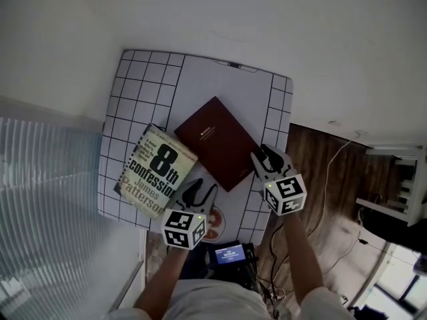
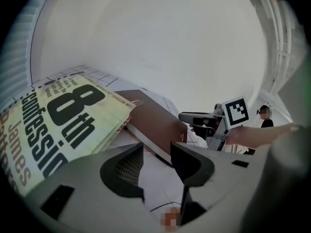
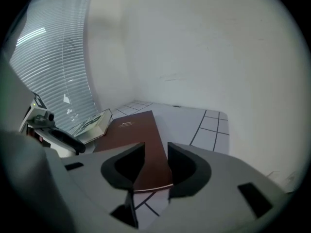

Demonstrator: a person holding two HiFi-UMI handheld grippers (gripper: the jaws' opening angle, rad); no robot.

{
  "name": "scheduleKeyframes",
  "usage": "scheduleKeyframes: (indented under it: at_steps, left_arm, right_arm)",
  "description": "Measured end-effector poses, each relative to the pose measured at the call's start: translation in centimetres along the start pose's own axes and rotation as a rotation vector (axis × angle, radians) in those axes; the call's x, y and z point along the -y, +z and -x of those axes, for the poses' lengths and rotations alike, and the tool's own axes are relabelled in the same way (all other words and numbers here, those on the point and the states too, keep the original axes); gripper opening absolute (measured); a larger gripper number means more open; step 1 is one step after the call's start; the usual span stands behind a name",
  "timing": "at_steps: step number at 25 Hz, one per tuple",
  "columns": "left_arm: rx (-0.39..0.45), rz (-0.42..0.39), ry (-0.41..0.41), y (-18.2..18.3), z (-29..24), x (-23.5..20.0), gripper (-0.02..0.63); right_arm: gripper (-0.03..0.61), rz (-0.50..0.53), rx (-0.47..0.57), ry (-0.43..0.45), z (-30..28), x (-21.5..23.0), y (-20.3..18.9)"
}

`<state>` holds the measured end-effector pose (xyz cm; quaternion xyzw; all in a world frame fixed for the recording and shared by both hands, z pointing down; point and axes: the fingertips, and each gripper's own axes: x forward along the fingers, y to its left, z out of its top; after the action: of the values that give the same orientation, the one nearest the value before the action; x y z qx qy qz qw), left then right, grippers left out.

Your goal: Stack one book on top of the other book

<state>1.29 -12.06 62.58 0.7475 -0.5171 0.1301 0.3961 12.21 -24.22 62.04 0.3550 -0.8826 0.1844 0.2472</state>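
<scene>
Two books lie on the white gridded table [image 1: 148,72]. The maroon hardcover [image 1: 217,142] sits in the middle, turned diagonally. Left of it lies the pale green paperback with "8th confession" on the cover [image 1: 155,171], its corner meeting the maroon book's left corner. My left gripper [image 1: 198,193] hovers at the near edge, open, its jaws aimed at the maroon book's near corner [image 2: 155,123] with only table between them. My right gripper [image 1: 267,160] is open at the maroon book's right corner [image 3: 138,140], which shows in the gap between the jaws; the pads do not press on it.
Window blinds [image 1: 47,179] run along the left side and a white wall stands behind the table. Wooden floor with cables [image 1: 327,179] lies to the right. A dark device with a lit screen [image 1: 230,253] sits below the table's near edge.
</scene>
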Motion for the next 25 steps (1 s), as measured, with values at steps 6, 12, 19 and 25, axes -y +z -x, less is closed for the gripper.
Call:
scheduleKeyframes:
  at_steps: [6, 12, 19, 25]
  left_arm:
    - [0.002, 0.054, -0.022, 0.2, -1.1, 0.2, 0.209]
    - [0.025, 0.108, 0.010, 0.6, -2.0, -0.4, 0.216]
    - [0.013, 0.165, 0.001, 0.4, -3.0, -0.5, 0.216]
    - [-0.031, 0.168, 0.003, -0.2, -3.9, -0.4, 0.216]
  right_arm:
    - [0.254, -0.058, -0.080, 0.126, -2.6, 0.5, -0.3]
    - [0.277, -0.091, -0.110, 0.228, -4.0, 0.5, -0.1]
    - [0.298, -0.161, -0.127, 0.359, -4.0, -1.1, 0.4]
    - [0.293, -0.056, -0.173, 0.359, -4.8, -2.0, -0.3]
